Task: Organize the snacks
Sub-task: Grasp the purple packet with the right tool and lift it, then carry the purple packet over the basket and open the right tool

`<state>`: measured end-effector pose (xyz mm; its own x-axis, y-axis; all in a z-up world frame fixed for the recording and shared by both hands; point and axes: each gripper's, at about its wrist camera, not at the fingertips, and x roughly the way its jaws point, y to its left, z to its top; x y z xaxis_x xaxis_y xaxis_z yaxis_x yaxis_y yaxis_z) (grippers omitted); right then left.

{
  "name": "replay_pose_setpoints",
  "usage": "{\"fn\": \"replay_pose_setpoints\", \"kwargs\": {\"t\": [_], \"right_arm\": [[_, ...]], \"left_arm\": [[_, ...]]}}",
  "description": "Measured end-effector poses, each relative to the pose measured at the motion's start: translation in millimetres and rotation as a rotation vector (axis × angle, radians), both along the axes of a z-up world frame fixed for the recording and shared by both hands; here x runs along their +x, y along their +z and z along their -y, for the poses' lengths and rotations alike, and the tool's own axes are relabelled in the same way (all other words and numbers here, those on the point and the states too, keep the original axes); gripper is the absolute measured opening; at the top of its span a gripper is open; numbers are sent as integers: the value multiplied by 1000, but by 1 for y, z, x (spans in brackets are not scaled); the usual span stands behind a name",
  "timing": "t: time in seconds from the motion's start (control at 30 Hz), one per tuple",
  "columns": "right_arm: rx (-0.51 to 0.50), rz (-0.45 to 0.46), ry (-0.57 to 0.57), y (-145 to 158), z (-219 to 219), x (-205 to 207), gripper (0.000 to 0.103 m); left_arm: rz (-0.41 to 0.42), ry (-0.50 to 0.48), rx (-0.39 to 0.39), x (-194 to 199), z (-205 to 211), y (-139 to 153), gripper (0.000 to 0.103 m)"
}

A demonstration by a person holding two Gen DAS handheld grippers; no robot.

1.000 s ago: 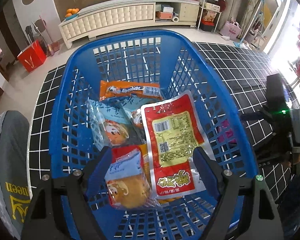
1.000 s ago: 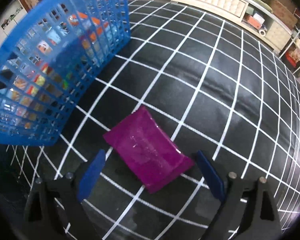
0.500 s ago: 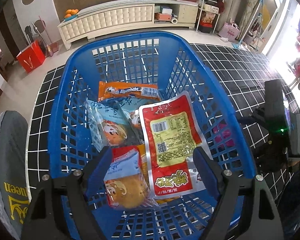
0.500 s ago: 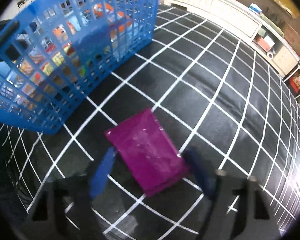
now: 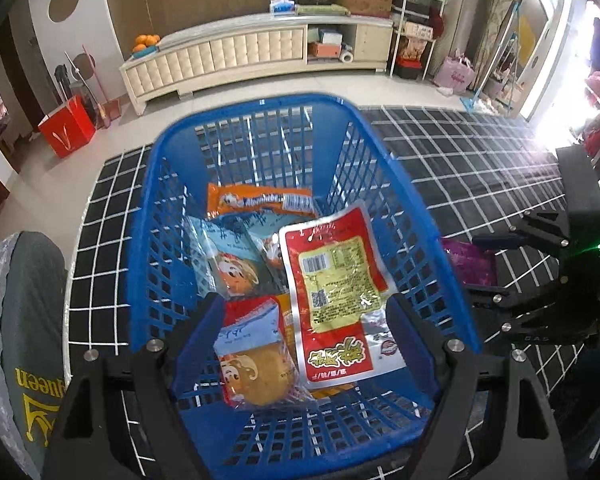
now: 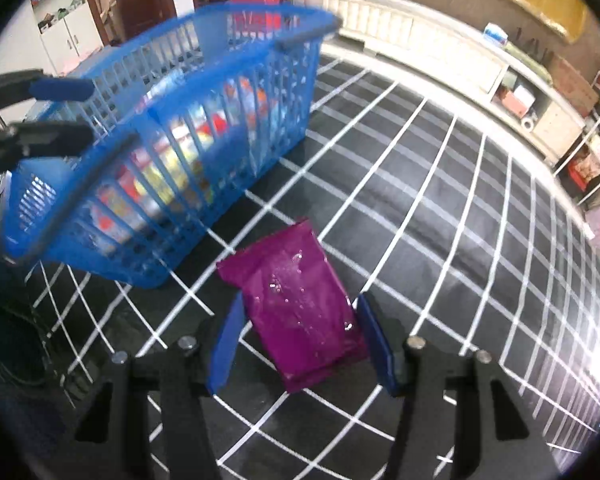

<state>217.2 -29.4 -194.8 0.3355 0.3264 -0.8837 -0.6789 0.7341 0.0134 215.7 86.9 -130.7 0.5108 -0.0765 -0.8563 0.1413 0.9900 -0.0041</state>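
A blue plastic basket (image 5: 400,184) holds several snack packs: a red and yellow pack (image 5: 336,280), an orange pack (image 5: 260,200) and a bread pack (image 5: 256,356). My left gripper (image 5: 304,340) is open above the basket's near end. A purple snack pack (image 6: 300,304) lies on the black grid mat to the right of the basket (image 6: 180,128); it also shows in the left wrist view (image 5: 468,264). My right gripper (image 6: 298,344) is open with a finger on each side of the purple pack, close to its edges.
The black mat with white lines (image 6: 440,200) covers the floor around the basket. A long cream cabinet (image 5: 236,60) stands against the far wall. A red box (image 5: 68,132) sits on the floor at the left. A grey cushion (image 5: 24,340) lies at my left.
My right gripper has moved forward over the purple pack and narrowed around it. My left gripper has risen and drawn back a little above the basket.
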Motion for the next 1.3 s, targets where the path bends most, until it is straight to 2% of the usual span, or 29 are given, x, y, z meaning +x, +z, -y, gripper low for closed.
{"fn": "replay_pose_setpoints", "kwargs": {"t": [0.47, 0.67, 0.87, 1.03, 1.2, 1.3], "right_arm": [[165, 99, -78, 97, -7, 2, 62], [217, 135, -81, 122, -23, -5, 62], [239, 146, -68, 131, -46, -7, 62], [241, 133, -72, 127, -66, -1, 62], [220, 115, -60, 116, -87, 9, 62], [193, 101, -56, 106, -98, 17, 62]], "left_arm": [[154, -11, -2, -33, -11, 67, 81], [214, 15, 5, -43, -24, 83, 81], [274, 43, 33, -52, -48, 88, 81], [253, 66, 70, -50, -63, 77, 87], [262, 98, 30, -44, -91, 67, 94], [262, 125, 2, -40, -106, 60, 103]]}}
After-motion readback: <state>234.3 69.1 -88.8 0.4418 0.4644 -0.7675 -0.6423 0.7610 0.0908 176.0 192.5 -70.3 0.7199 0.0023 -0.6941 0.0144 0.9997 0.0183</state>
